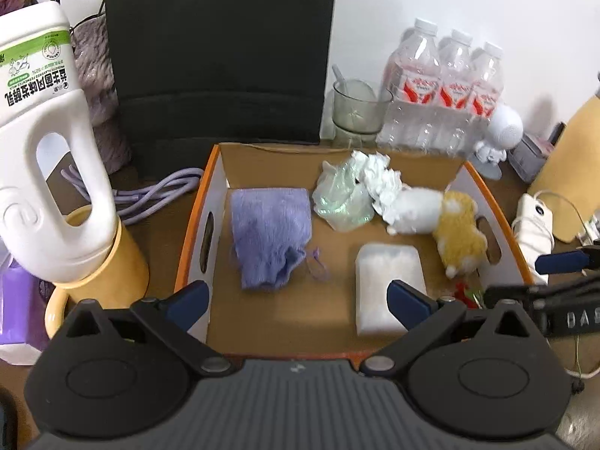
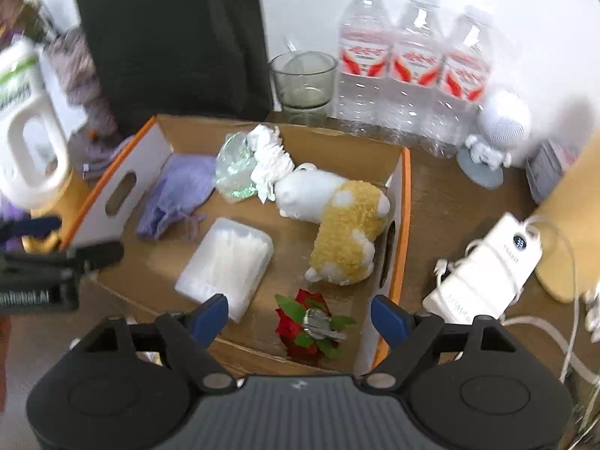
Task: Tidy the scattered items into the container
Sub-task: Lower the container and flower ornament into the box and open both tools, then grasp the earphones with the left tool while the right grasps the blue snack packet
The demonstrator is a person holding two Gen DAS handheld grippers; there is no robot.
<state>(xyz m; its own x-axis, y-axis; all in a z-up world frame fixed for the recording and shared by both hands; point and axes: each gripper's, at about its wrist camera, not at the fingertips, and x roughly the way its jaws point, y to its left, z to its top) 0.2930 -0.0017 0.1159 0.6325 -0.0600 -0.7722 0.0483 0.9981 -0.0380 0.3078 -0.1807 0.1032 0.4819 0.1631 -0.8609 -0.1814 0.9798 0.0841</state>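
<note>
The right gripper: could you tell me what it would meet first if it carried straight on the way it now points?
Most likely the red flower clip, which lies in the cardboard box directly between the open fingers of the right gripper. Depth is hard to judge in the fisheye view, so the box floor beside it is possible.

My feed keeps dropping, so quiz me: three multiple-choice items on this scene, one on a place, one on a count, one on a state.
1. Where does the red clip with green leaves lie?
A. In the cardboard box's near right corner
B. Beside the glass cup
C. On the purple cloth

2. How many water bottles stand behind the box?
A. One
B. Three
C. Five

3. How are the right gripper fingers?
A. Shut on the plush toy
B. Shut on the cotton swab box
C. Open, holding nothing

Answers: 1 A, it rests inside by the near right wall. 2 B, three caps in a row. 3 C, both pads stand apart, touching nothing.
</note>
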